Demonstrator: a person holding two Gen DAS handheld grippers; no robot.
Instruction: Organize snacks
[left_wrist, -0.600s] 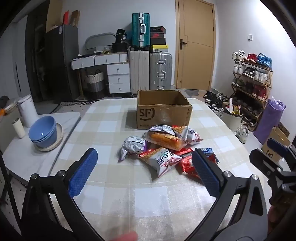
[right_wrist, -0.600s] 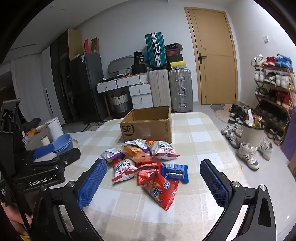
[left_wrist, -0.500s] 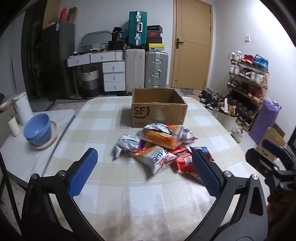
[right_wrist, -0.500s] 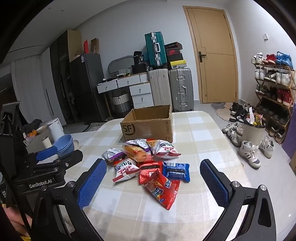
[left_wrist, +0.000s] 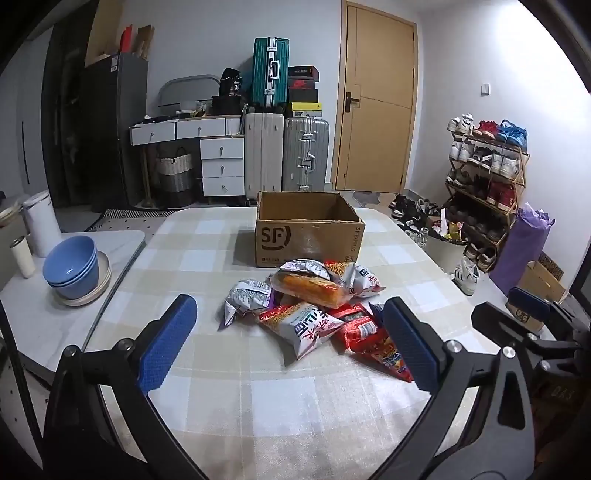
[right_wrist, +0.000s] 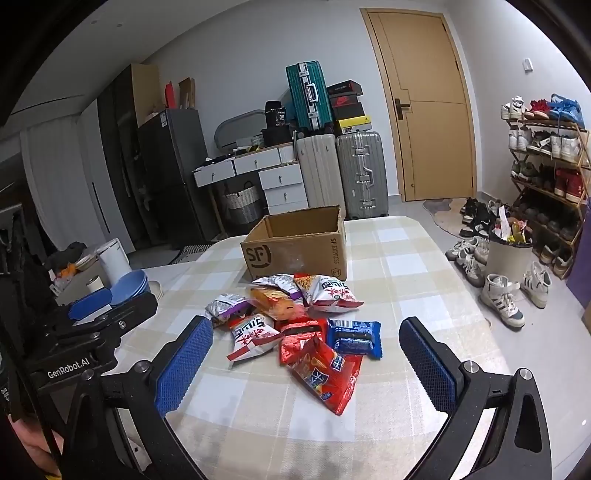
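Several snack bags lie heaped on the checked tablecloth (left_wrist: 258, 398): a silver bag (left_wrist: 246, 295), an orange one (left_wrist: 310, 288), a red-and-white one (left_wrist: 303, 326) and a red one (left_wrist: 376, 347). The right wrist view also shows a blue packet (right_wrist: 356, 338) and the long red bag (right_wrist: 325, 373). Behind the heap stands an open cardboard box (left_wrist: 308, 230), also seen as the box (right_wrist: 297, 249). My left gripper (left_wrist: 288, 336) is open, short of the heap, nothing between its pads. My right gripper (right_wrist: 304, 363) is open too, the snacks lying beyond its fingers.
Blue bowls (left_wrist: 72, 266) on a plate, a white canister (left_wrist: 40, 223) and a small cup (left_wrist: 22, 256) sit on a side table at the left. Past the table's right edge are a shoe rack (left_wrist: 487, 170), shoes on the floor and a bin (right_wrist: 511, 256). Suitcases (left_wrist: 286, 155) stand behind.
Both grippers have stayed open. The left view has shifted slightly, with the snack heap and box sliding a little leftward and lower in frame. No snack has moved on the table.
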